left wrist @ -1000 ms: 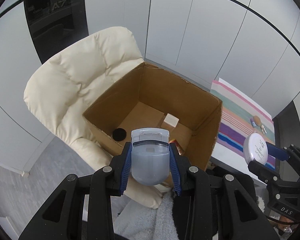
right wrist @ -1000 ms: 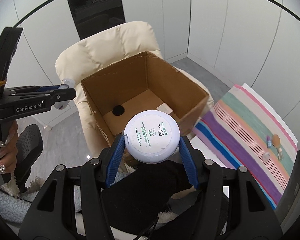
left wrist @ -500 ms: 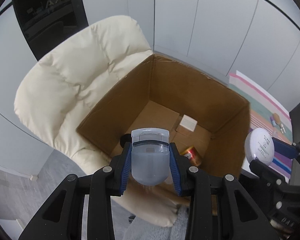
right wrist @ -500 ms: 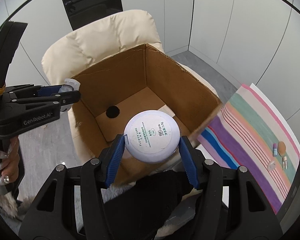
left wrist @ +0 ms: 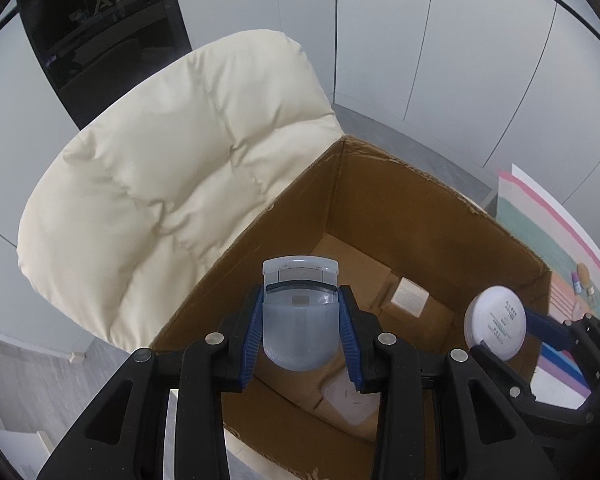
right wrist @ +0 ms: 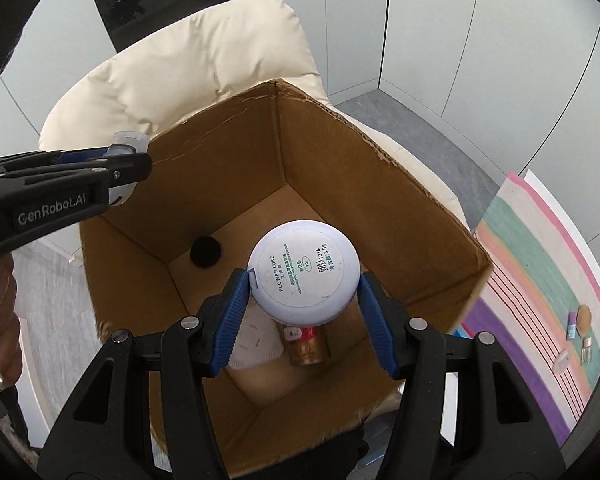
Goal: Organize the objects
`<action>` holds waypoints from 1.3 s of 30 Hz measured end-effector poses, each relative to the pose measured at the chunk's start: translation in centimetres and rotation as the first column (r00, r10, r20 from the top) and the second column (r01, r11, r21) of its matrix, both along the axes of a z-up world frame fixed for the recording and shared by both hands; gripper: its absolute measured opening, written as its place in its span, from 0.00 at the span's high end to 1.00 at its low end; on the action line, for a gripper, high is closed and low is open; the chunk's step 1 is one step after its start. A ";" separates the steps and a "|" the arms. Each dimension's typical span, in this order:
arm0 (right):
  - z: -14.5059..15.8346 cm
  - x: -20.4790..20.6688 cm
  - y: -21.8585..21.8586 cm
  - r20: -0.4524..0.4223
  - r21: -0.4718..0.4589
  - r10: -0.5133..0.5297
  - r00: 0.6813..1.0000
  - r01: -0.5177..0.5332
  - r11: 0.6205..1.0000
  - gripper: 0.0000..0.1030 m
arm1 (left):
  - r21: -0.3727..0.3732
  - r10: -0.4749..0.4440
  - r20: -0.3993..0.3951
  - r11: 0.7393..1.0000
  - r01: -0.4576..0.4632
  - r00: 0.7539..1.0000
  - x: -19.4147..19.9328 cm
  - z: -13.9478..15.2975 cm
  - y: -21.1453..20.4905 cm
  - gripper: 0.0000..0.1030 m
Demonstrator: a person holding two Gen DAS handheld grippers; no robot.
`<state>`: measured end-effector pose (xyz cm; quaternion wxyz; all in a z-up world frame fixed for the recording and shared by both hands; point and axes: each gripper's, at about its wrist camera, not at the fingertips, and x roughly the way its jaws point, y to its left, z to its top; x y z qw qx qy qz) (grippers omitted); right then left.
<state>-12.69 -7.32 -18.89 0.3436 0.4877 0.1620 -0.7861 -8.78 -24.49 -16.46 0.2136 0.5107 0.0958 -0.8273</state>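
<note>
Both grippers hang over an open cardboard box (right wrist: 380,184) that sits on a cream padded chair (left wrist: 172,176). The left gripper (left wrist: 300,320) is clamped on a translucent grey-blue plastic case (left wrist: 299,328) — its blue pads press on the case's two sides, and the case's squared end sticks out past the fingertips, above the box's near-left wall. The right gripper (right wrist: 304,292) is clamped on a round white compact (right wrist: 303,272) with its printed face turned toward the camera, held above the box's inside.

On the box floor lie a small black round thing (right wrist: 206,252) near the far corner, a small cream carton (left wrist: 410,300), a gold-and-red tube (right wrist: 306,344) and a flat white packet (right wrist: 256,340) — the last two directly below the compact. To the right of the box a striped cloth (right wrist: 540,280) carries a few small cosmetic items (right wrist: 582,320), well apart from the box. A hand (right wrist: 0,320) grips the left gripper's handle at the edge of the right wrist view.
</note>
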 end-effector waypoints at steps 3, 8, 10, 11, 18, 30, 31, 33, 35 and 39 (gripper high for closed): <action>-0.3 -0.4 -0.5 0.001 -0.002 -0.003 1.000 0.003 1.000 0.43 | 0.026 -0.009 0.011 1.000 0.008 1.000 -0.1 -0.6 -0.2 0.64; -0.3 -0.4 -1.0 0.028 -0.050 0.011 1.000 -0.010 0.999 0.37 | 0.148 -0.017 -0.033 0.989 0.021 0.999 0.2 -0.6 -1.1 0.34; -0.2 -0.4 -1.0 0.037 -0.061 0.005 0.999 -0.003 0.998 0.20 | 0.086 -0.003 -0.022 0.996 0.005 1.000 0.2 -0.4 -0.9 0.10; -0.1 -0.4 -1.0 0.033 -0.070 0.002 0.999 0.000 0.998 0.16 | 0.050 -0.004 -0.024 0.999 0.005 1.000 0.3 -0.2 -0.7 0.09; 0.2 -0.7 -0.5 0.037 -0.072 -0.034 0.999 0.037 0.997 0.16 | 0.019 -0.016 -0.018 1.000 0.017 1.000 0.3 -0.1 -0.5 0.09; 0.4 -0.5 0.6 0.038 -0.055 -0.049 0.998 0.051 0.997 0.16 | 0.004 -0.036 -0.032 0.999 0.036 0.999 0.9 0.0 -0.4 0.09; 0.5 -0.5 0.7 0.033 -0.052 -0.053 0.998 0.055 0.997 0.16 | 0.004 -0.040 -0.035 0.999 0.041 0.999 1.1 0.0 -0.4 0.09; 0.7 -0.3 1.1 0.026 -0.045 -0.069 0.997 0.070 0.997 0.16 | 0.001 -0.042 -0.049 0.999 0.042 0.998 1.6 0.2 -0.3 0.09; 0.9 -0.2 1.6 0.034 -0.049 -0.082 0.996 0.083 0.995 0.16 | 0.006 -0.044 -0.061 0.999 0.044 0.997 2.2 0.5 -0.2 0.09; 1.6 0.5 2.8 0.042 -0.063 -0.114 0.993 0.116 0.991 0.16 | 0.013 -0.043 -0.068 0.999 0.044 0.997 3.7 1.0 0.8 0.09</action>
